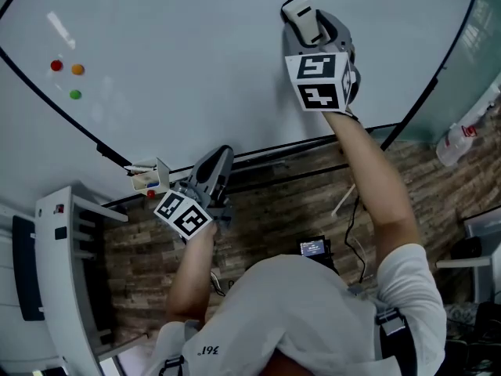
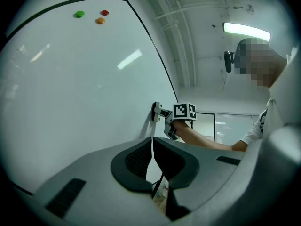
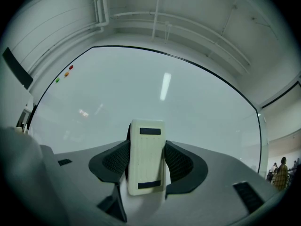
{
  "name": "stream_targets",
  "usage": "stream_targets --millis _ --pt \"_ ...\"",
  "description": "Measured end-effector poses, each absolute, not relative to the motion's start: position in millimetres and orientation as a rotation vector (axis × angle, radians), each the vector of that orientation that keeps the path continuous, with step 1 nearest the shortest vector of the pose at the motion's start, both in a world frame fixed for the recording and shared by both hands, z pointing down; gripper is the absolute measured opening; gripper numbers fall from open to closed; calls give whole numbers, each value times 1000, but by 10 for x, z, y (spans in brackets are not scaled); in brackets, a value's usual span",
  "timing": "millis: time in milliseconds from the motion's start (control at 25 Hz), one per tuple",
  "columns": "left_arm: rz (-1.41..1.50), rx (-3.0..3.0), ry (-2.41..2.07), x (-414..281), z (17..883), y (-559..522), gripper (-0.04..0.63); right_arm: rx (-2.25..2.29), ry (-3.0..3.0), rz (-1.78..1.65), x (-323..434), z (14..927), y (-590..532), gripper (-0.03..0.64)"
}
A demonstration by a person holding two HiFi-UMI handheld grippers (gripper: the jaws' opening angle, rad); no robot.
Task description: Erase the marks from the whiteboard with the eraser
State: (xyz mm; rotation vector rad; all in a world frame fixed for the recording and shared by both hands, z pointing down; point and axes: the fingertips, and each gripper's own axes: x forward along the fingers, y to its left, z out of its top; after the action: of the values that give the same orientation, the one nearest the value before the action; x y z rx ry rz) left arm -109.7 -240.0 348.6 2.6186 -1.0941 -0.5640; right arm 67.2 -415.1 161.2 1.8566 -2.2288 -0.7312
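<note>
A large whiteboard (image 1: 180, 61) fills the upper head view, and no marks show on its surface. My right gripper (image 1: 301, 18) is shut on the cream eraser (image 3: 146, 157), pressed flat against the whiteboard (image 3: 164, 107) at upper right. The eraser (image 1: 300, 14) shows as a white block at the gripper's tip. My left gripper (image 1: 213, 171) hangs below the board's lower edge, jaws shut with nothing between them. In the left gripper view the left gripper (image 2: 152, 159) looks along the whiteboard (image 2: 84, 88) toward the eraser (image 2: 156, 111).
Red, orange and green magnets (image 1: 66, 73) sit on the board at far left. A small tray with markers (image 1: 149, 177) hangs at the board's bottom edge. A white stand (image 1: 59, 272) is at lower left, a spray bottle (image 1: 462, 135) at right, wood floor below.
</note>
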Motion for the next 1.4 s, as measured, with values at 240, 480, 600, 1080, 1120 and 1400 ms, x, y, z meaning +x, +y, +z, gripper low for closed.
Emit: stream_targets --millis 240,480,600,1080,1120,1400 --pt "-566 2616 -1099 -952 3473 -2459 8 1876 -2175 -735 996 1623 -4207 252" --pt "-563 2628 -1082 -763 3465 -2491 8 1886 -2152 -733 1257 1678 -4264 252" --pt "-564 2627 -1089 -725 3444 -2495 8 1872 -2136 -746 1355 1683 -4274 252" --pt "-554 2617 -1119 -801 3445 -2514 8 1850 -2135 -763 1468 1703 -4297 252" --pt "-552 2617 -1119 -795 3445 -2518 8 1853 -2135 -763 1488 1699 -4289 252" --pt "-548 2619 -1116 -784 3436 -2519 8 1891 -2157 -754 1675 1658 -4153 252"
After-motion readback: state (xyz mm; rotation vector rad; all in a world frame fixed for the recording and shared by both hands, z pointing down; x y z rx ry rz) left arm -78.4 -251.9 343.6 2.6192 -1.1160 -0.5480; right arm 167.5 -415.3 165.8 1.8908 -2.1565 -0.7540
